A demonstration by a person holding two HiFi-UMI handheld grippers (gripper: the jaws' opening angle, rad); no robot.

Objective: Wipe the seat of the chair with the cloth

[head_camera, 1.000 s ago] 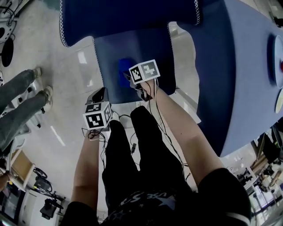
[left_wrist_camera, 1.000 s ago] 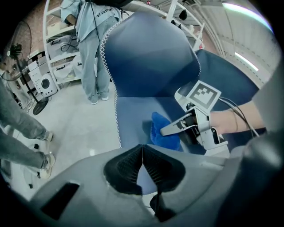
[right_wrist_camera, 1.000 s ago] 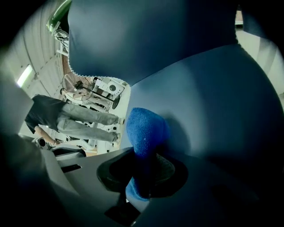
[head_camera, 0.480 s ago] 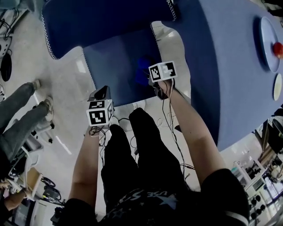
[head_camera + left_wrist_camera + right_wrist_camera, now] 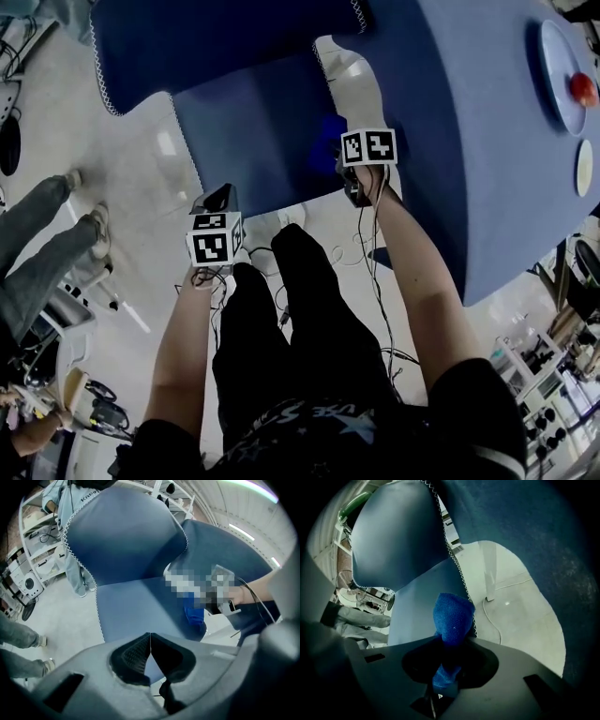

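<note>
Table [image 5: 487, 159] under its blue cover fills my right side. Beside it stands the chair [image 5: 216, 47], its blue seat [image 5: 253, 131] in front of me. My right hand-held gripper [image 5: 445, 670] is clamped on the blue cloth [image 5: 452, 616], whose free end meets the seat near the table-side edge. My left hand-held gripper [image 5: 150, 641] hangs off the seat's front edge, jaws pressed together, empty.

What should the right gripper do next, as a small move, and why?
Probably sweep the cloth leftward over the seat. The right gripper is shut on the cloth at the seat's right edge, and most of the seat lies to its left.
</note>
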